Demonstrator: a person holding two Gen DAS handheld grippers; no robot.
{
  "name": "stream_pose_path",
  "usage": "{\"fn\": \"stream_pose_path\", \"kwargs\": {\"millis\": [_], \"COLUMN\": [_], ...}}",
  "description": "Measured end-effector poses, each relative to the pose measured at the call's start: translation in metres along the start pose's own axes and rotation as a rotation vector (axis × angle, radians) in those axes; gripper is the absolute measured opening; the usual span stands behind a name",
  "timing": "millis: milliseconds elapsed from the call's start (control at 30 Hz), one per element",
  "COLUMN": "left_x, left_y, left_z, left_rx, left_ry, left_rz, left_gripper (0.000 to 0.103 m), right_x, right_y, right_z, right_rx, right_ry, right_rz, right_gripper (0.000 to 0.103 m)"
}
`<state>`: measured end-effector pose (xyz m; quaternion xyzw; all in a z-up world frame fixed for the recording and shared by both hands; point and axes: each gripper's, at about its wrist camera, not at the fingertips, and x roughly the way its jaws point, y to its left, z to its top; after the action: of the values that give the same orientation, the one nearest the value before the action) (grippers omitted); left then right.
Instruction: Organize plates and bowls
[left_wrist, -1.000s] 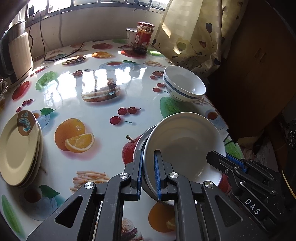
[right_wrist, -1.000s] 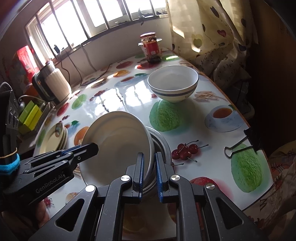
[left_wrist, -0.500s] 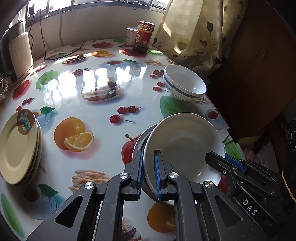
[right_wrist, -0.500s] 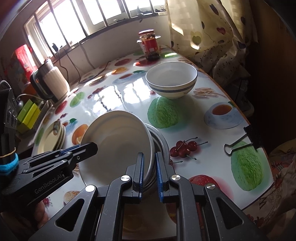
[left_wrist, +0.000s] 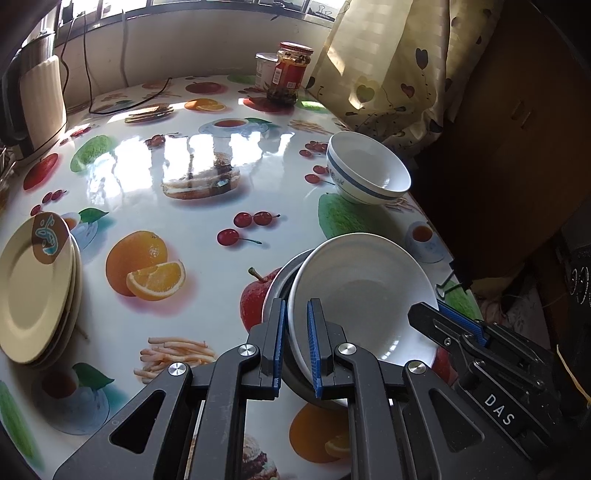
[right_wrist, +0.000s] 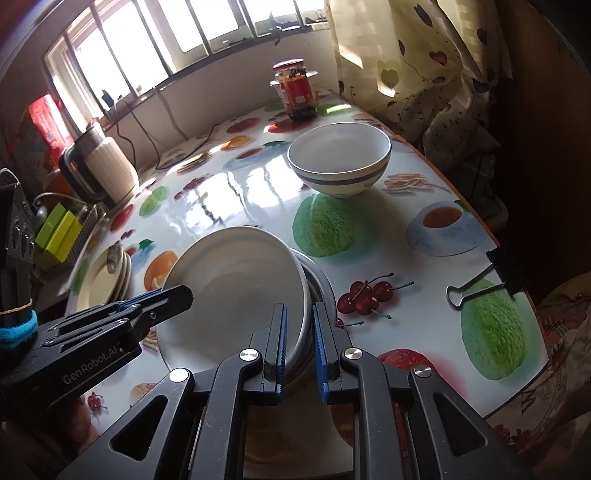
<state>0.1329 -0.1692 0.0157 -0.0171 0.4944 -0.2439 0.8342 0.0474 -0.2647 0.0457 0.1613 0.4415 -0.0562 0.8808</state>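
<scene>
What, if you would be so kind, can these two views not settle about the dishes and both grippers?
- Left wrist view: the metal bowl is mostly hidden by the white plate.
- Both views: whether the left gripper or right gripper truly pinches that rim.
- Both views: how many plates the yellow plate stack holds.

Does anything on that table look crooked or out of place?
Yes: the white plate sits tilted in the metal bowl, leaning on its rim rather than lying flat. Both grippers, left and right, straddle its edges. A black binder clip also lies near the table edge.
</scene>
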Motion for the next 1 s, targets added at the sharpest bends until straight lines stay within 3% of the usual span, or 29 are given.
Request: {"fn": "stream_pose_path", "kwargs": {"millis": [400, 700, 1000], "left_x": [-0.005, -0.012, -0.015], "left_y": [0.000, 0.001, 0.001], "left_z": [0.003, 0.006, 0.020], "left_rx": [0.000, 0.010, 0.035], "left_ry": [-0.012, -0.034, -0.063], "left_rz": [0.018, 0.052, 0.062], "left_gripper": [0.012, 0.024, 0.028], "right_x": [-0.003, -0.010, -0.015], "right_y": [0.002, 0.005, -0.003], "right_z": [0.001, 0.006, 0.018], "right_rx": [-0.003, -0.004, 0.009], "right_ry": [-0.004, -0.029, -0.067], "right_rz": [0.003, 0.001, -0.007], "right_gripper": [0.017, 0.033, 0.045]}}
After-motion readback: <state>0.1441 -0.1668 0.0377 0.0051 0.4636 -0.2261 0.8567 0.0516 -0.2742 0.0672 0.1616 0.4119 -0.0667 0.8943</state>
